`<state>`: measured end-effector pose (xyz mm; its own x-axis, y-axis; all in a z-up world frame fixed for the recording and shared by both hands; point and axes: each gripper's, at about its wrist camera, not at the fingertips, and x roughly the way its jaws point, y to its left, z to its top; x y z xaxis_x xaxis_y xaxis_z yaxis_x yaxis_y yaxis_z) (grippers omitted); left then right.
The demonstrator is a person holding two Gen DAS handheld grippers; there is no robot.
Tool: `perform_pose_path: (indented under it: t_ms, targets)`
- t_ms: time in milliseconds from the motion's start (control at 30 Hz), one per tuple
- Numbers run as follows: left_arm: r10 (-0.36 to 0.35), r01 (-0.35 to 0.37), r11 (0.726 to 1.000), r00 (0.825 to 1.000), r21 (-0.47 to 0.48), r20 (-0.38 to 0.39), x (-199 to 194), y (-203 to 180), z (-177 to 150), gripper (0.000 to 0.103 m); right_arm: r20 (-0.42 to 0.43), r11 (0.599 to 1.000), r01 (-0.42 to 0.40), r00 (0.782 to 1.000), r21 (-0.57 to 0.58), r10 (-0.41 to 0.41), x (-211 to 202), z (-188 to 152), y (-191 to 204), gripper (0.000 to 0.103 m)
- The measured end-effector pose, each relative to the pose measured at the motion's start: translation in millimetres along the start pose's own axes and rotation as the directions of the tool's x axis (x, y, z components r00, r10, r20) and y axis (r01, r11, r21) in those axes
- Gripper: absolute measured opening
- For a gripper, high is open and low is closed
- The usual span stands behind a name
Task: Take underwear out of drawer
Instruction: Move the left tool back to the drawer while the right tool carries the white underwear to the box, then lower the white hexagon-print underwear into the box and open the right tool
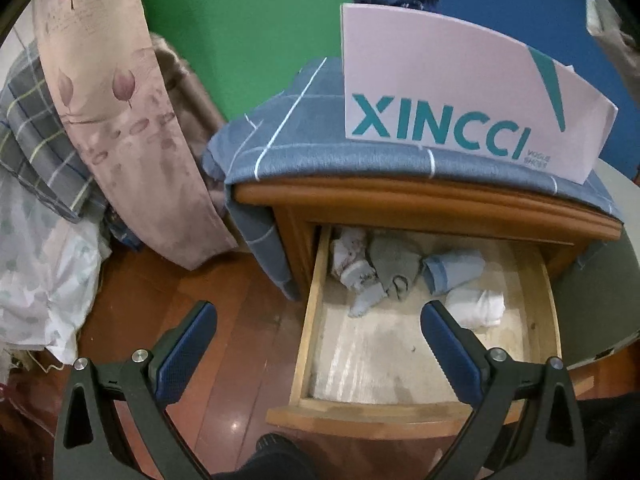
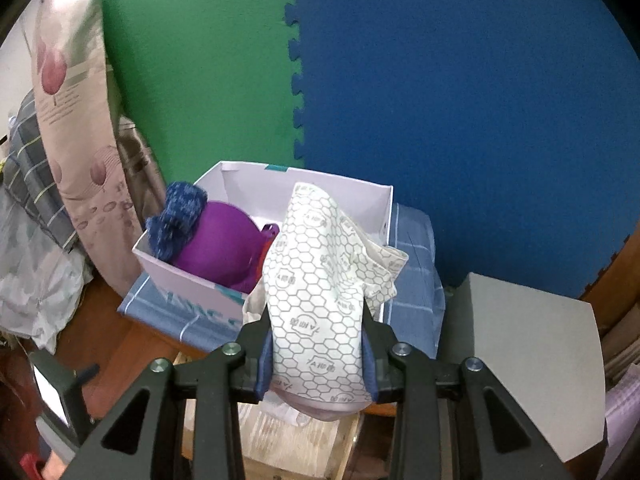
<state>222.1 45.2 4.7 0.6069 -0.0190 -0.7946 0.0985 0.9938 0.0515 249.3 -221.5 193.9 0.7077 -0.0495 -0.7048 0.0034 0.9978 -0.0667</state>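
The wooden drawer (image 1: 308, 320) of a nightstand stands pulled out. Inside lie several rolled garments: a grey one (image 1: 394, 266), a light blue one (image 1: 452, 270), a white one (image 1: 478, 308) and a patterned white one (image 1: 350, 254). My left gripper (image 1: 318, 316) hangs open above the drawer's front left, with nothing between its fingers. My right gripper (image 2: 318, 354) is shut on white underwear with a hexagon print (image 2: 320, 296), held up in front of a pink shoebox (image 2: 224, 296). The box holds a purple bra (image 2: 218, 240) and a blue knitted piece (image 2: 178, 216).
The shoebox (image 1: 452, 88) sits on a blue checked cloth (image 1: 288, 136) over the nightstand top. Bedding and a floral curtain (image 1: 120, 120) crowd the left. A grey panel (image 2: 524, 344) stands at right. Green and blue foam mats (image 2: 460, 120) cover the wall. A dark sock shows at the bottom (image 1: 276, 452).
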Motion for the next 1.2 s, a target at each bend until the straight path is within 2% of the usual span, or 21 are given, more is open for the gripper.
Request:
perform_pose_path:
  t_ms: [100, 300, 767, 867, 1200]
  targets:
    - [0.010, -0.011, 1.000, 1.000, 0.004, 0.017, -2.2, -1.6, 0.6, 0.102, -0.010, 0.999, 0.034, 0.999, -0.008, -0.034, 17.2, 12.9, 0.6, 0.035]
    - [0.006, -0.006, 1.000, 1.000, -0.013, -0.003, 0.5, 1.3, 0.9, 0.102, -0.043, 0.998, 0.056, 0.998, 0.013, -0.056, 54.6, 30.8, 2.2, 0.035]
    - [0.011, -0.012, 0.999, 1.000, -0.052, -0.028, 4.7, 13.2, 0.3, 0.102, -0.126, 0.995, 0.100, 0.987, 0.013, -0.097, 128.2, 44.3, 7.2, 0.035]
    - [0.040, -0.041, 0.998, 0.999, -0.044, -0.028, 5.7, 13.5, -0.1, 0.102, -0.135, 0.994, 0.108, 0.985, 0.010, -0.105, 138.2, 44.8, 5.8, 0.035]
    - [0.036, -0.038, 0.998, 0.999, -0.041, -0.034, 6.5, 14.2, -1.6, 0.102, -0.168, 0.992, 0.129, 0.977, 0.000, -0.128, 158.0, 41.6, 4.7, 0.035]
